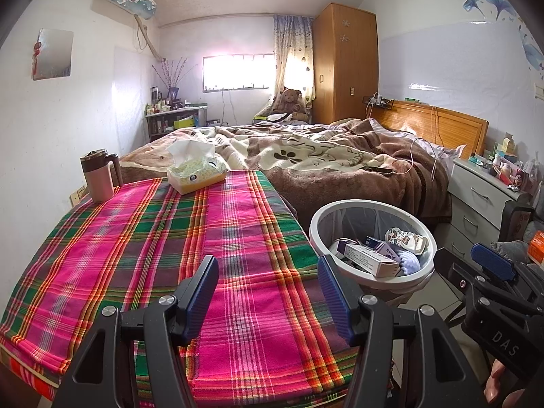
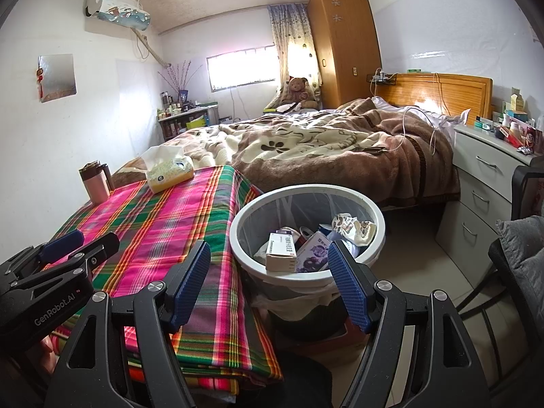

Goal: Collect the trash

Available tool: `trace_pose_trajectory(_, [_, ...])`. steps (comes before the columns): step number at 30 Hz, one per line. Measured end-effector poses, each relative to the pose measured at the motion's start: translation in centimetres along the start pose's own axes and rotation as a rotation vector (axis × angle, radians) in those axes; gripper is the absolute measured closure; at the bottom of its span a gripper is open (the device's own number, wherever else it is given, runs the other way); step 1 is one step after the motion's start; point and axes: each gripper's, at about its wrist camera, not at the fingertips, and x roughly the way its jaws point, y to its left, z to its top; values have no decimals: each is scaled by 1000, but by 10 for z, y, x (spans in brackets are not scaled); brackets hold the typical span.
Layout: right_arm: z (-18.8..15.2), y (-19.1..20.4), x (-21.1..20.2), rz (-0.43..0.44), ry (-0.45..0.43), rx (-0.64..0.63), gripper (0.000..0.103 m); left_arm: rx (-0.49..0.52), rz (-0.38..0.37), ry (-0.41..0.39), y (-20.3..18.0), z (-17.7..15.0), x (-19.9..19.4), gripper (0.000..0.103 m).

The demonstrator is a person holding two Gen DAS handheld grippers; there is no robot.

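Note:
A white trash bin [image 1: 318, 224] [image 2: 238, 224] with a plastic liner stands on the floor right of the table. It holds cardboard boxes [image 1: 370, 258] [image 2: 280, 250], a crumpled patterned wrapper [image 1: 406, 238] [image 2: 353, 227] and other trash. My left gripper [image 1: 268, 289] is open and empty over the near part of the plaid tablecloth [image 1: 153, 238] [image 2: 163, 210]. My right gripper [image 2: 268, 272] is open and empty, just in front of the bin's near rim. Each gripper also shows in the other's view, the right one [image 1: 493, 265] and the left one [image 2: 64, 241].
A tissue box [image 1: 197, 173] [image 2: 170, 171] and a pink mug [image 1: 98, 176] [image 2: 95, 183] stand at the table's far end. A bed [image 1: 340, 156] with a brown blanket lies behind. A white drawer unit [image 2: 482, 183] and a dark chair [image 2: 510, 272] are at right.

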Motion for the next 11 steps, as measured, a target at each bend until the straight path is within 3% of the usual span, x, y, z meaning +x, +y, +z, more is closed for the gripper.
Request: trace_pose_trajectory(11, [0, 1, 0, -2, 0, 0, 30, -6, 6, 3, 3, -1, 1, 43])
